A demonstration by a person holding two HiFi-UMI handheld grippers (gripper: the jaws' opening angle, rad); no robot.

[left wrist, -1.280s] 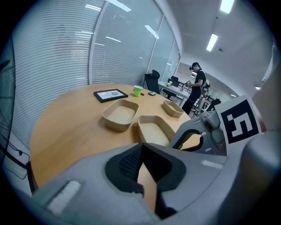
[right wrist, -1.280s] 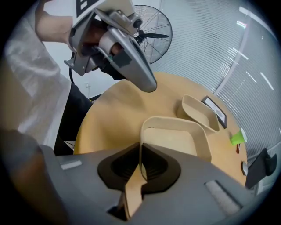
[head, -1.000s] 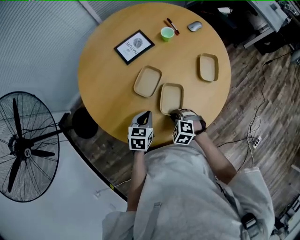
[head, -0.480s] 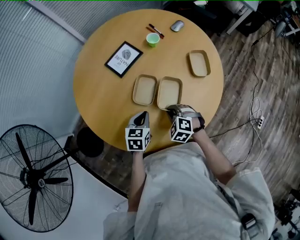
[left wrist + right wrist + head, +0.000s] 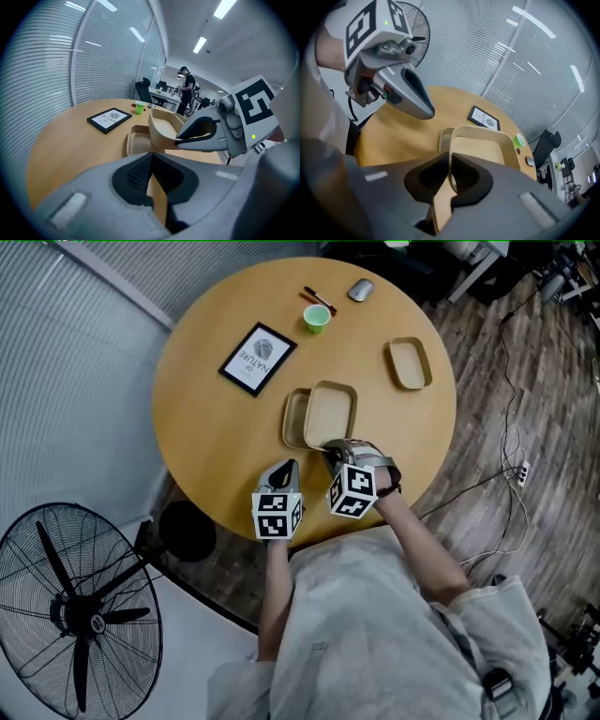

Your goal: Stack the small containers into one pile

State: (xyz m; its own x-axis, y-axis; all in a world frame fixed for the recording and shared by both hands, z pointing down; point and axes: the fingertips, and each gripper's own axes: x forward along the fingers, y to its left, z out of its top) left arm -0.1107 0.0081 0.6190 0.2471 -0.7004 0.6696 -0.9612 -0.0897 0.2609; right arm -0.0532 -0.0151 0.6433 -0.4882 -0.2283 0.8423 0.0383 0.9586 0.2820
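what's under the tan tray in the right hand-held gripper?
A second shallow tan tray on the round wooden table; only its left strip shows. The held rounded tan tray, pinched by the right hand-held gripper, covers the rest.

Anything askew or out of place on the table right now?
The held tray hangs tilted, pinched by its rim in the right hand-held gripper, overlapping the second tray but not nested. The third tray sits apart, farther right. Nothing spilled.

Desk (image 5: 202, 442) count — three small containers (image 5: 410, 363).
One green cup (image 5: 317, 318), one framed picture (image 5: 257, 357), one grey mouse (image 5: 360, 290) — and one standing fan (image 5: 80, 615).
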